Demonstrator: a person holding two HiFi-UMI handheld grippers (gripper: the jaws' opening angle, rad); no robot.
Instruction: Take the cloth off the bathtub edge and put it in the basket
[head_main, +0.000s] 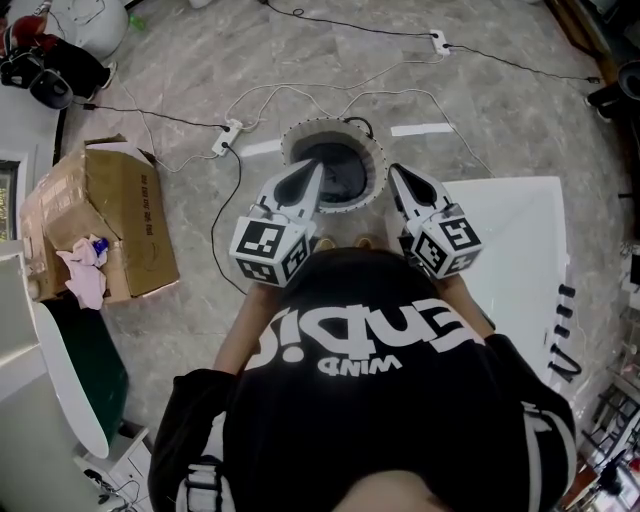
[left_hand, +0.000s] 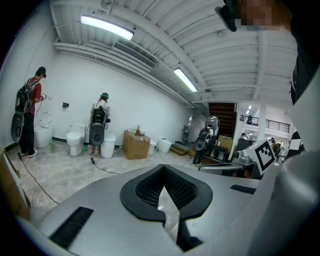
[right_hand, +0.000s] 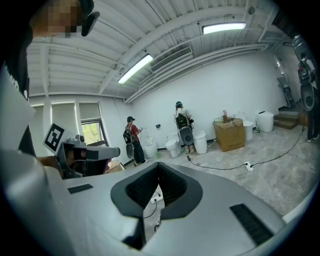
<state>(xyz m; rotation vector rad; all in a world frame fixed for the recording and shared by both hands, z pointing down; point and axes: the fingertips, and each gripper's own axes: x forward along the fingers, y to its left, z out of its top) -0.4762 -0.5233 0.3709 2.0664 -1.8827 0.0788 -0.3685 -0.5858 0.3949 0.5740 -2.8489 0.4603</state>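
Observation:
Both grippers are held side by side in front of the person's chest, pointing away over the marble floor. My left gripper (head_main: 314, 172) is shut and holds nothing; in its own view the jaws (left_hand: 162, 169) meet at the tip. My right gripper (head_main: 396, 172) is likewise shut and bare, as its own view (right_hand: 159, 166) shows. Just beyond both tips stands a round basket (head_main: 335, 124) with a pale rim and a dark inside. A pink cloth (head_main: 85, 272) lies far to the left at the open cardboard box, past the end of the white bathtub (head_main: 70, 400).
The cardboard box (head_main: 120, 215) stands on the floor at the left. Cables and a power strip (head_main: 229, 134) run across the floor beyond the basket. A white flat panel (head_main: 520, 240) lies at the right. People stand by toilets (left_hand: 75, 140) along the far wall.

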